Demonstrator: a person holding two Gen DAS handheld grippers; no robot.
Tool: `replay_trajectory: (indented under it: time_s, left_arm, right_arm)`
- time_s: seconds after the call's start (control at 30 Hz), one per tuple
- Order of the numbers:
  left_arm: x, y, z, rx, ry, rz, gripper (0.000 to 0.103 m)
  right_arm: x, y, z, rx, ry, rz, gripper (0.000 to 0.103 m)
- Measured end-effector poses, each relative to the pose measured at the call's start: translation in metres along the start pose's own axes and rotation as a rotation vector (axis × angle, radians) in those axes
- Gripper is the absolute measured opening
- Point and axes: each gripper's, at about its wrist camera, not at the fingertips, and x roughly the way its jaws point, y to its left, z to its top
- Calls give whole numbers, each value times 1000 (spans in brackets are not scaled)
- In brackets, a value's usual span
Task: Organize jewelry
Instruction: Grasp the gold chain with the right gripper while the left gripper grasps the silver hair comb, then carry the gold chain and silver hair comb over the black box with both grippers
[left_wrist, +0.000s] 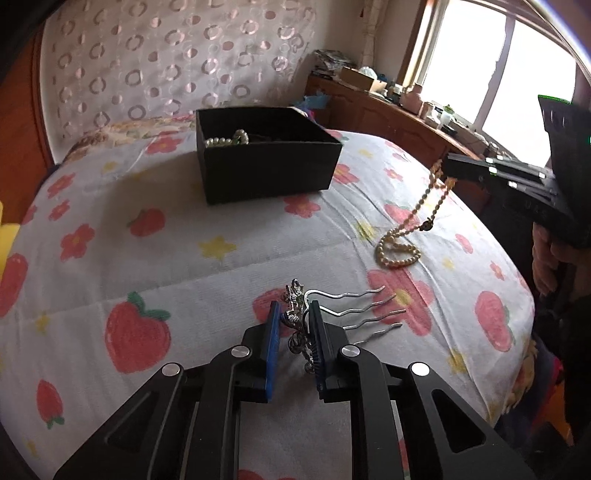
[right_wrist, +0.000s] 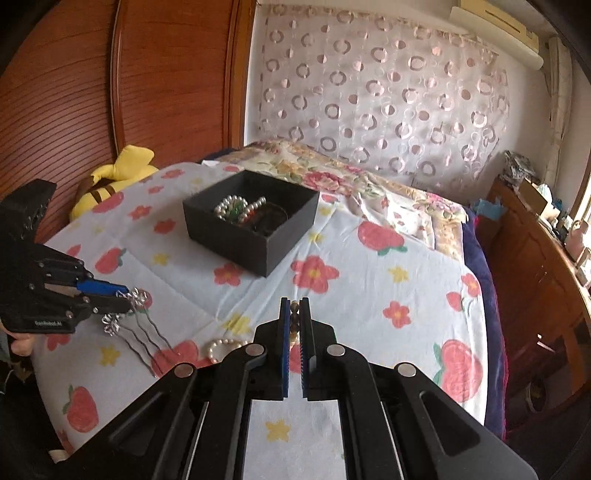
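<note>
Lower loop of the pearl necklace (right_wrist: 221, 349) hidden behind the right gripper (right_wrist: 294, 314); dark pieces in the black box (right_wrist: 236, 240) too small to identify.

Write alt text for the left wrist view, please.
The left gripper is shut on a silver hair comb over a strawberry-print bedspread. The right gripper lifts a pearl necklace; a black box sits beyond.

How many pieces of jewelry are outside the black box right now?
2. A silver hair comb held in the left tool, and a pearl necklace lifted by the right tool, its lower loop still on the bedspread.
</note>
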Motion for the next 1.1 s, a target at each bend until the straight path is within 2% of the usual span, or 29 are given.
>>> replay_trajectory:
  time_s: [0.4,0.73,1.1]
  left_arm:
    - [-34,-3,40,32,-135,26,8]
    - [-41,-6,68,74,-181,27,8]
    - [-45,14,123,63,-252,71,8]
  right_arm:
    - [-32,12,44,-58,-115,4,5]
    - [-50,11,92,-99,-201,-7,5]
    - [-49,15,155,-152,-293,1,5]
